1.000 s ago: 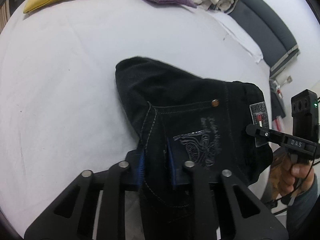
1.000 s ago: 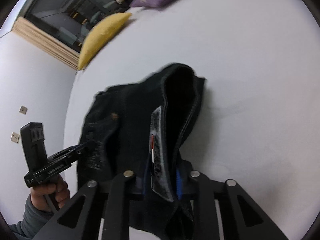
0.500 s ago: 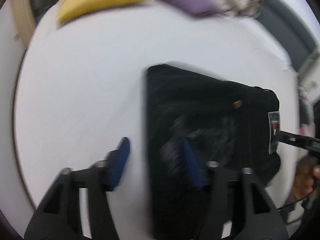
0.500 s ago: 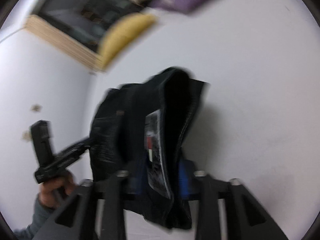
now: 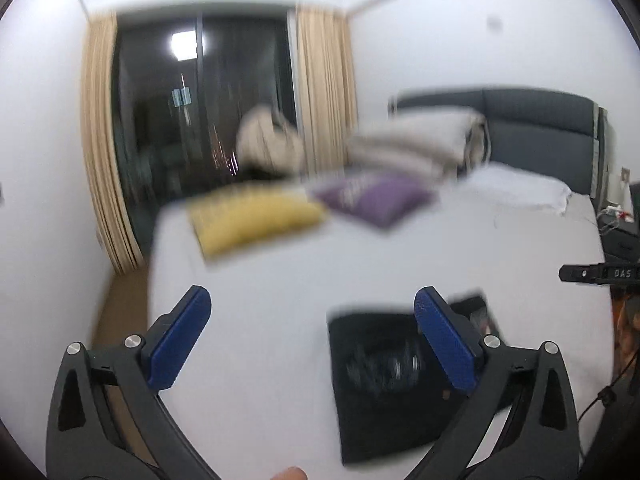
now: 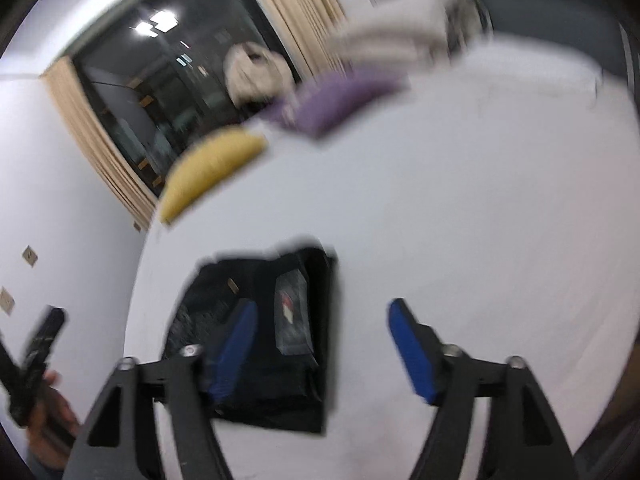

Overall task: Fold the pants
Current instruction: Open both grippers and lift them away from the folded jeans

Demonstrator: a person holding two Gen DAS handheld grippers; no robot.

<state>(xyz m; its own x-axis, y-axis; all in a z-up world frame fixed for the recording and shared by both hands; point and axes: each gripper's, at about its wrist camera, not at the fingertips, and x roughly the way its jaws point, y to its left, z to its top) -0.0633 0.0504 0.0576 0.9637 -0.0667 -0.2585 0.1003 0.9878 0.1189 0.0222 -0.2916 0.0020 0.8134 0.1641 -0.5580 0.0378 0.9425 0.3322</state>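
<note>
The black pants (image 5: 384, 384) lie folded into a compact rectangle on the white bed (image 5: 360, 264); they also show in the right wrist view (image 6: 264, 332), with a label patch facing up. My left gripper (image 5: 312, 320) is open and empty, raised above the bed with the pants below its right finger. My right gripper (image 6: 322, 328) is open and empty, raised above the right edge of the pants. The right gripper's tip (image 5: 592, 274) shows at the right edge of the left wrist view. Both views are blurred.
A yellow pillow (image 5: 252, 220) and a purple pillow (image 5: 372, 198) lie at the far side of the bed. Folded beige bedding (image 5: 420, 144) sits by a dark grey headboard (image 5: 536, 116). A dark window with beige curtains (image 5: 324, 92) stands behind. A nightstand (image 5: 618, 236) is at right.
Both grippers have let go of the pants, opened wide and lifted up and back. The pants now rest flat and folded on the bed.
</note>
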